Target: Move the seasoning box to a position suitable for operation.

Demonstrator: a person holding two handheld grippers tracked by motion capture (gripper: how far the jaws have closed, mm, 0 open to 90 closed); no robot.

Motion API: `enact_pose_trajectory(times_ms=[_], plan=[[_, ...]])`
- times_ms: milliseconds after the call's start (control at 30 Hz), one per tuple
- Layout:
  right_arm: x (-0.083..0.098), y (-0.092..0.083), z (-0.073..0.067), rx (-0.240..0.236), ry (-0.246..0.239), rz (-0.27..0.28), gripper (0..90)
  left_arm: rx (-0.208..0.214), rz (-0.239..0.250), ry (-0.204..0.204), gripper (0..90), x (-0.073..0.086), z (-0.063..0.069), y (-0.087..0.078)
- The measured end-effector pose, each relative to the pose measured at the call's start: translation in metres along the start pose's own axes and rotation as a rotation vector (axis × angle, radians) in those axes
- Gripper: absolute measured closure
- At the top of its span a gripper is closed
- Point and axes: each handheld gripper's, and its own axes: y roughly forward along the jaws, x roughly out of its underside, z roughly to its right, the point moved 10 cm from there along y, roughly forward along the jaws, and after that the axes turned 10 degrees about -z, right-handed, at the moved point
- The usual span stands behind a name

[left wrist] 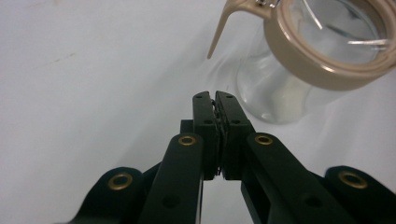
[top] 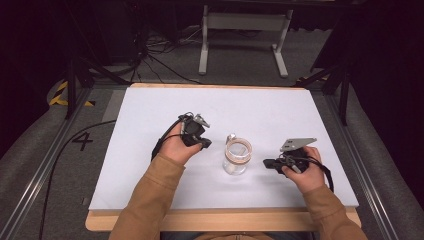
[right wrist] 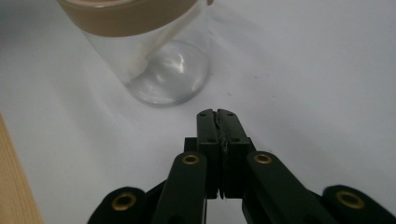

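Nearest us in the high view, two tan-sleeved forearms (top: pixel 150 200) come up from the bottom edge onto the white table top (top: pixel 150 110). At left, we see the left gripper (top: pixel 202 144) held in a curled hand, pointing right toward the clear glass jar with a tan ring lid (top: pixel 237 157), near it but apart. Its own view adds what the high view cannot: both black jaws pressed together with nothing between them, the jar's tan latch lever (left wrist: pixel 229 23) hanging just ahead and the jar standing upright beyond.

Right of the jar, the right gripper (top: pixel 267 163) points left at it, also apart. We find its jaws likewise clenched empty in its own view, with the jar's glass base (right wrist: pixel 163 77) ahead and the wooden table edge (right wrist: pixel 14 186) at that view's left.

Bare white surface lies open behind the jar and toward both side edges.
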Motion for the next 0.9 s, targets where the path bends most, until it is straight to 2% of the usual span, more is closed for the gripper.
enact_pose_trajectory(times_ms=[200,333,433,533,900], plan=[[-0.011,0.024,-0.007,0.004,-0.056,-0.013,89.7,-0.011,0.004,-0.03,87.7,0.012,-0.001,-0.006],[-0.015,0.035,-0.003,0.071,-0.094,-0.026,89.6,-0.015,0.0,-0.033,87.5,0.019,-0.004,-0.008],[-0.019,0.037,-0.002,0.071,-0.079,0.0,89.6,-0.019,0.0,-0.047,87.6,0.023,-0.005,-0.008],[-0.022,0.037,-0.002,0.039,-0.062,0.031,89.8,-0.014,-0.004,-0.047,87.5,0.023,-0.006,-0.009],[-0.02,0.037,-0.007,0.035,-0.071,0.011,90.0,-0.008,-0.009,-0.044,86.9,0.023,-0.005,-0.004]])
